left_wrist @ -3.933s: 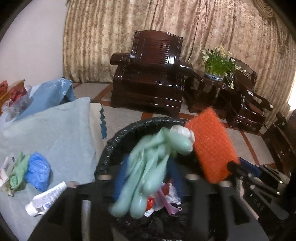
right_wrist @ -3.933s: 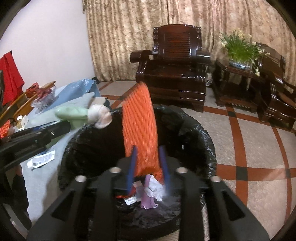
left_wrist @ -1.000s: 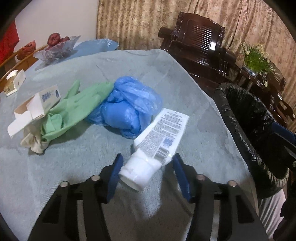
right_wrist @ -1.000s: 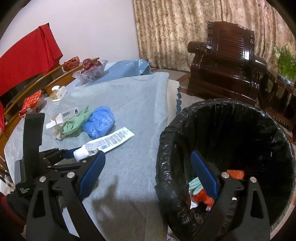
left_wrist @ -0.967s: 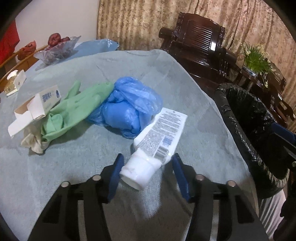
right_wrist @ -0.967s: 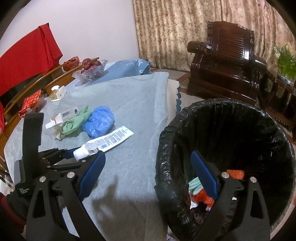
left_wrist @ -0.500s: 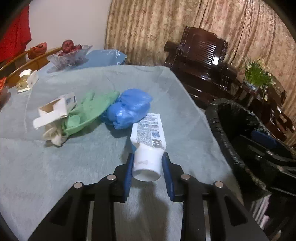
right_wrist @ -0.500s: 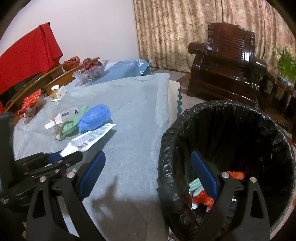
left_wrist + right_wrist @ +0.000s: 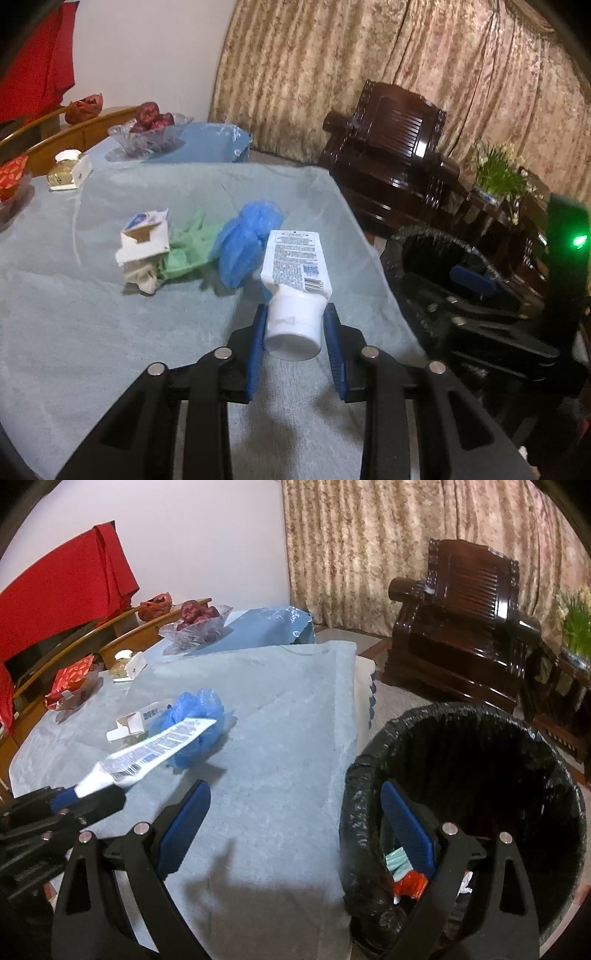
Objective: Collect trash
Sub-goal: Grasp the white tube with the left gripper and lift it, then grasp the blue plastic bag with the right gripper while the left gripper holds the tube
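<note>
Beside the black-lined trash bin (image 9: pixel 458 794), above the grey-blue cloth of the surface (image 9: pixel 92 332), the left gripper (image 9: pixel 295 332) has its blue fingers (image 9: pixel 256 341) clamped on the white cap end of a squeezed tube (image 9: pixel 293 295), and the tube's flat printed body sticks out ahead of the fingers, clear of the cloth. Seen from the right wrist, the same tube (image 9: pixel 155 749) slants up over the surface on the side away from the bin, well apart from its rim

The right gripper (image 9: pixel 295 827) holds nothing; its fingers (image 9: pixel 183 823) stand wide apart, one over the cloth and the other inside the mouth of the bin, where a few scraps already lie at the bottom

The step in hand looks like the carry: the tube is picked up and has yet to reach the bin. The next move calls for swinging the left gripper across toward the bin until the tube is over the open mouth, past the rim, then letting the fingers part so it drops in. The right gripper sits in that mouth and may need to give way

Farther from the bin than the tube, a crumpled blue bag (image 9: pixel 247 243), a green glove (image 9: pixel 184 251) and a torn white carton (image 9: pixel 144 240) lie together on the cloth, not yet collected
</note>
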A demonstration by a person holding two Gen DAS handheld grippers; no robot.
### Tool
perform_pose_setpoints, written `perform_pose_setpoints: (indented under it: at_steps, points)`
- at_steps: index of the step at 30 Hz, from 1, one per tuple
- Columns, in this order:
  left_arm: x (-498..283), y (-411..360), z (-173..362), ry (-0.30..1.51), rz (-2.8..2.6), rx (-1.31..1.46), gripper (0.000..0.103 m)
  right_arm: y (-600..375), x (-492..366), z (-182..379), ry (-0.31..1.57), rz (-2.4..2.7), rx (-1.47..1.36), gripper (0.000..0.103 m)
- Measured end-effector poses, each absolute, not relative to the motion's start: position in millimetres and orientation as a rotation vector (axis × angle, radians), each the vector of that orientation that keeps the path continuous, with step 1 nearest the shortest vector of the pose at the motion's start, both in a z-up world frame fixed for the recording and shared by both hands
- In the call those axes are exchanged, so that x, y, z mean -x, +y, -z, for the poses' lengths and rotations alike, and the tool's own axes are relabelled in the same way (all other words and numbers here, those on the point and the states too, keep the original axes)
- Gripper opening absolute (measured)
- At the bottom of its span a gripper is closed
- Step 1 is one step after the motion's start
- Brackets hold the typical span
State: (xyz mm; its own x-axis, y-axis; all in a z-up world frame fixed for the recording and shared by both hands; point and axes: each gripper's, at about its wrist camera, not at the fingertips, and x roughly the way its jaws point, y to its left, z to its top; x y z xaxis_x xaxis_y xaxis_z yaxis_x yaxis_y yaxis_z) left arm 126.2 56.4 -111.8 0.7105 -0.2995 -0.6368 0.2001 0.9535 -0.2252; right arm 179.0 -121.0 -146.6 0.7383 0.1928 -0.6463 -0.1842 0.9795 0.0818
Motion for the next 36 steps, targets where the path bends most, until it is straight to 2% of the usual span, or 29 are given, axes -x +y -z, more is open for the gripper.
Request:
perform_pose_setpoints:
  at_steps: [8,18,26,30,35,36]
  points:
    - [-114,75,87,0.635,0.246,0.151,0.03,-102,-185,138,0.693,-0.232,0.01,0.091]
    - [-132,113,107,0.625,0.069,0.113,0.03,-51,-213,149,0.698,-0.317,0.049,0.091]
    - [-142,129,121,0.634,0.019,0.113,0.03,-27,-243,181,0.762,-0.322,0.064,0.084]
    - [-149,128,125,0.638,0.018,0.111,0.03,-22,-257,197,0.805,-0.311,0.067,0.078]
    - [-157,125,131,0.648,0.024,0.112,0.03,-20,-267,212,0.858,-0.337,0.054,0.061]
    - [-158,125,132,0.651,0.025,0.112,0.03,-19,-267,212,0.861,-0.353,0.052,0.054]
